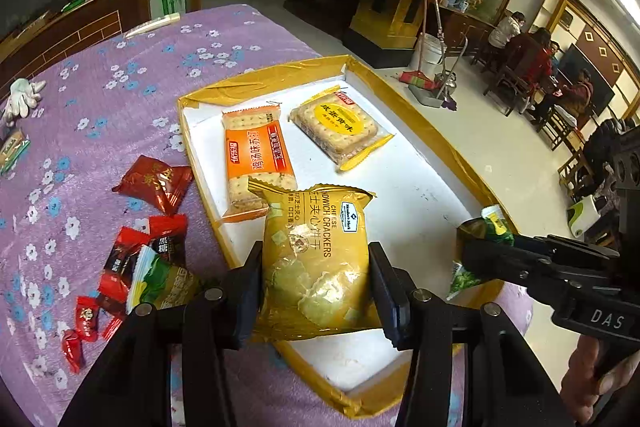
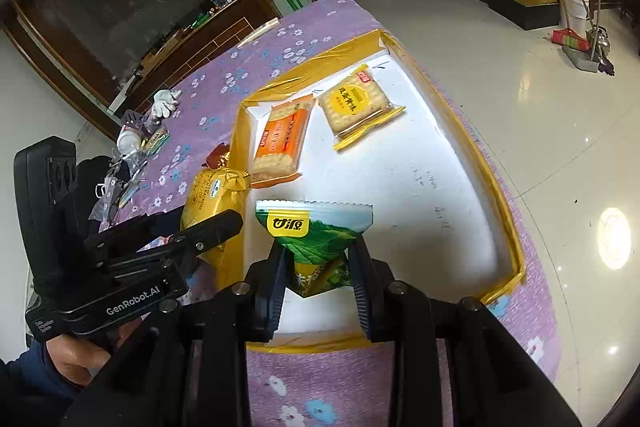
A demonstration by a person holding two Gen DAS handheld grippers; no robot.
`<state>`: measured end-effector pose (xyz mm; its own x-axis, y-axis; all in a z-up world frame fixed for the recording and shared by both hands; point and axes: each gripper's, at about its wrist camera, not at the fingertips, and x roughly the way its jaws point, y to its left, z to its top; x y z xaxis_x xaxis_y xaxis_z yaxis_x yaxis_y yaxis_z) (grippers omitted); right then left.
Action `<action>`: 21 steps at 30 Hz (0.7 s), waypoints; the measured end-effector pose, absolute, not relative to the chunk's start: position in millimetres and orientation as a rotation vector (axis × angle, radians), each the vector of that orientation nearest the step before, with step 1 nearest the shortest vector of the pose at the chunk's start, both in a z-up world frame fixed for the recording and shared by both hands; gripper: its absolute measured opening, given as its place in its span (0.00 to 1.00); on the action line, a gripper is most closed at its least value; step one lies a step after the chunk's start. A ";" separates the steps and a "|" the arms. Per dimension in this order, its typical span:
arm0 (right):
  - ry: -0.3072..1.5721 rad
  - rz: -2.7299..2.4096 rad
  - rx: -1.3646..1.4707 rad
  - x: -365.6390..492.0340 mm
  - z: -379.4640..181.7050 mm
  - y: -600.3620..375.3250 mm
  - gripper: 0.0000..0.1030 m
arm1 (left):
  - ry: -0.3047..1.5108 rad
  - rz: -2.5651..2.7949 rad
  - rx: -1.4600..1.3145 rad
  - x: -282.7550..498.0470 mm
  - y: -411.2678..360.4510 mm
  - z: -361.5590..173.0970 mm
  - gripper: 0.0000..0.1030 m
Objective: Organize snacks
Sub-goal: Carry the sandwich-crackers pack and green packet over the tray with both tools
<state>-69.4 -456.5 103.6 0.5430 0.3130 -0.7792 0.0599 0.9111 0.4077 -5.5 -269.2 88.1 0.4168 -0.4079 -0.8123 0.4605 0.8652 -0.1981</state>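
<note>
Left wrist view: red candy wrappers (image 1: 148, 183) lie on the purple-clothed counter (image 1: 120, 95); the left tool (image 1: 316, 283) pinches a gold cracker packet (image 1: 316, 259) over the yellow-rimmed tray (image 1: 420, 183) (two biscuit packs inside), while the right tool (image 2: 318, 267) pinches a green snack bag (image 2: 316, 231).

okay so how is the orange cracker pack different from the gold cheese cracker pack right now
The orange cracker pack lies flat on the white floor of the tray, untouched; the gold cheese cracker pack is clamped in the left gripper above the tray's near end. The orange cracker pack has clear ends showing its crackers; the gold cheese cracker pack is printed foil. The orange one is long and narrow, the gold one puffier. Both are sealed cracker packs.
</note>
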 end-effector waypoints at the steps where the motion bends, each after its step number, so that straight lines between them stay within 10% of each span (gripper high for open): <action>1: 0.996 0.155 0.414 -66.8 102.5 -458.8 0.28 | 1.007 -0.541 0.055 -3.5 -270.2 85.8 0.50; 21: 1.089 0.133 0.350 23.0 76.3 -476.0 0.28 | 1.063 -0.503 0.079 41.2 -307.2 49.1 0.50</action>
